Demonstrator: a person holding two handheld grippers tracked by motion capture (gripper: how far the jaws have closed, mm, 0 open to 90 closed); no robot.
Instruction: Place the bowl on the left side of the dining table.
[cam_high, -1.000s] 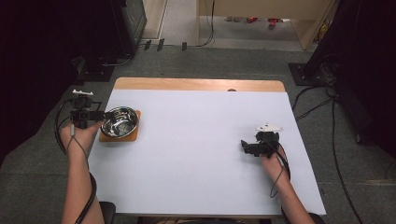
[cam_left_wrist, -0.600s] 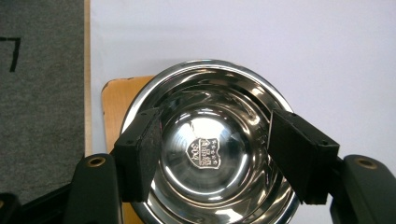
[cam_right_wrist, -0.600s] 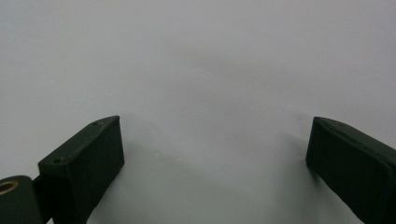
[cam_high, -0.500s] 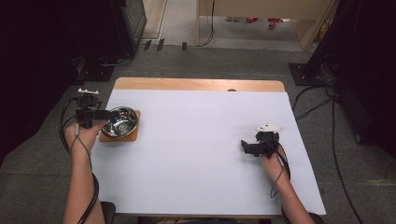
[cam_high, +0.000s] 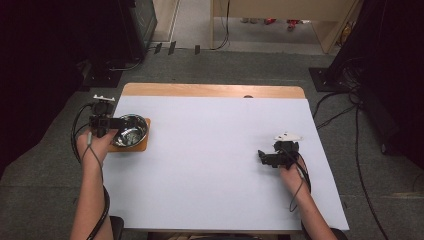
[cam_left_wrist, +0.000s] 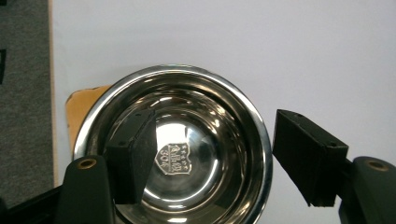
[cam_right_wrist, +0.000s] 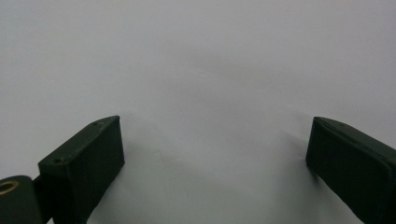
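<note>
Steel bowl at the left edge of the frame, both tools unloaded.
Bench (cam_high: 210, 165); bowl (cam_high: 131, 130) on an orange mat (cam_high: 131, 148), left tool (cam_high: 114, 123) straddling its rim, jaws just opening, pads apart; right tool (cam_high: 261, 156), lower right, gaping wide.

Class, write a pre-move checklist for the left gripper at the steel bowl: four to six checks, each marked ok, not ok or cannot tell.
1. Left gripper jaws have just been opening, one inside the bowl, one outside: ok.
2. Pads off the rim: ok.
3. Bowl upright on the wooden board: ok.
4. Bowl empty: ok.
5. Right gripper open, nothing between its jaws: ok.
6. Bowl centred on board: cannot tell.
</note>
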